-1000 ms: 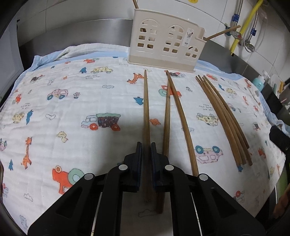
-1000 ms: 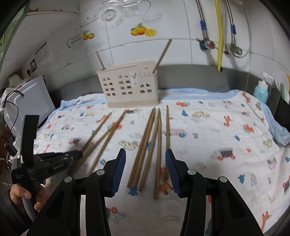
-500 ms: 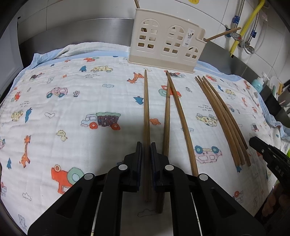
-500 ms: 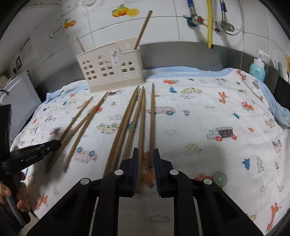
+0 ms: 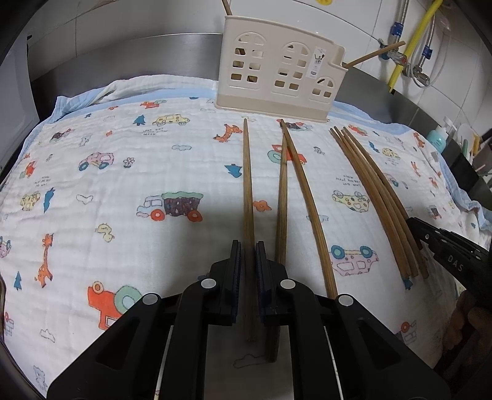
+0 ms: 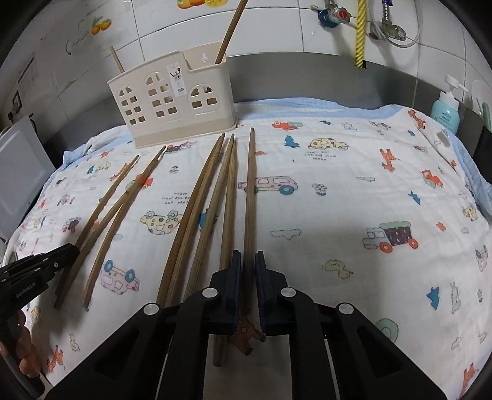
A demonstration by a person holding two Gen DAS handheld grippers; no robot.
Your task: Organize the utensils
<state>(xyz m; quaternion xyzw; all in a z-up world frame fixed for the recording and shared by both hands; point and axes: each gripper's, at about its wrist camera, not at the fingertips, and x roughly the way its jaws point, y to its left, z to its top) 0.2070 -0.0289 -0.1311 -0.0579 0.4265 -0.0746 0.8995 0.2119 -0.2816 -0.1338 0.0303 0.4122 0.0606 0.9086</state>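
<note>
While the left gripper [image 5: 248, 246] fingers clamp one chopstick [image 5: 247, 184], the right gripper [image 6: 248, 255] fingers have just closed on another chopstick [image 6: 249, 190]

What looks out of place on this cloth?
Chopsticks lie loose on the cartoon cloth instead of in the cream holder. One pair crosses near its tips. Each tongs is shut on one chopstick.

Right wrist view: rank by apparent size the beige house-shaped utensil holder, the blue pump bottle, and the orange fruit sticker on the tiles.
1. Beige house-shaped utensil holder
2. Blue pump bottle
3. Orange fruit sticker, cut off by the frame edge, so its rank is unsure.
</note>
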